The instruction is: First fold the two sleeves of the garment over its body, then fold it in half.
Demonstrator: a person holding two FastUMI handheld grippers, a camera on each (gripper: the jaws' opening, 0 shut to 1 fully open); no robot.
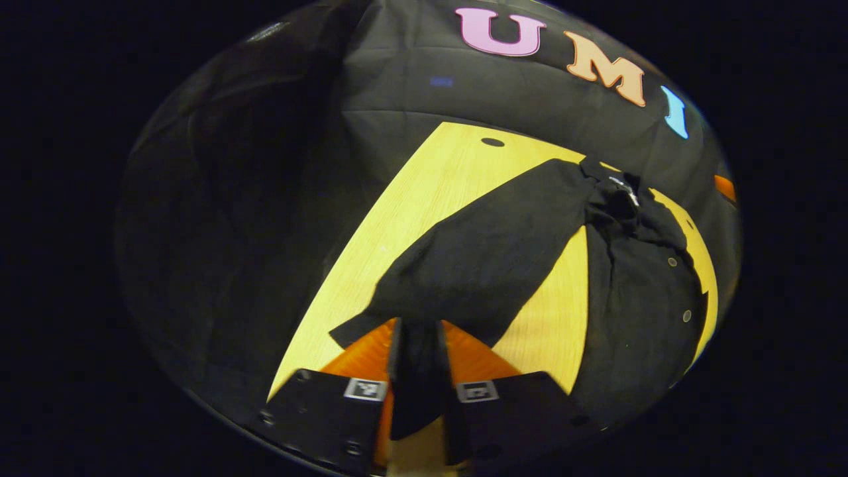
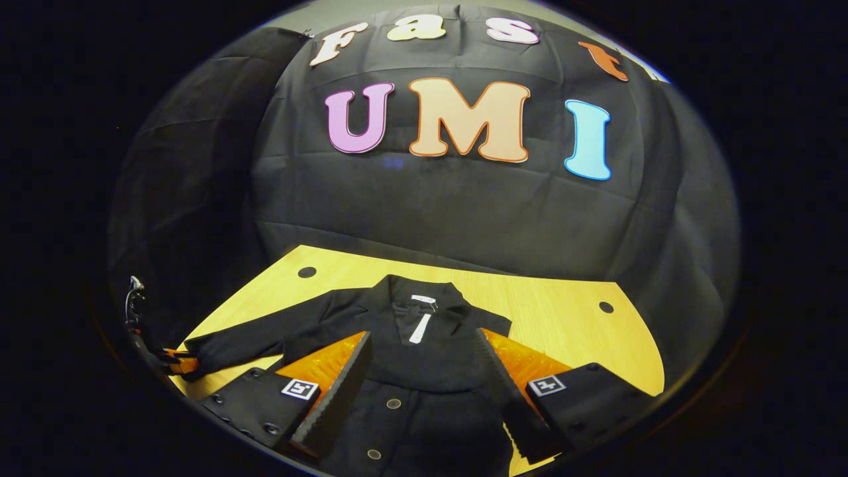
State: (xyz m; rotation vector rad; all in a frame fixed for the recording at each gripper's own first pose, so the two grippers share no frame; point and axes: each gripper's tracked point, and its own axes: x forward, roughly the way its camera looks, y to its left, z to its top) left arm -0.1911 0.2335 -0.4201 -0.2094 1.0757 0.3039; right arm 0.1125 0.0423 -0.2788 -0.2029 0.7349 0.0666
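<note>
Your left gripper (image 1: 419, 344) is clamped on the cuff of the black jacket's sleeve (image 1: 483, 258); dark fabric fills the narrow gap between both fingers. The sleeve runs straight ahead from the fingertips, up and to the right toward the collar (image 1: 619, 192). Your right gripper (image 2: 424, 377) is spread wide, fingers either side of the jacket (image 2: 424, 358) body, gripping nothing. The jacket lies flat, its long axis in line with those fingers, collar at the far end. It's on a yellow wood-grain table (image 2: 563, 311), with black cloth wall (image 2: 430, 212) behind.
</note>
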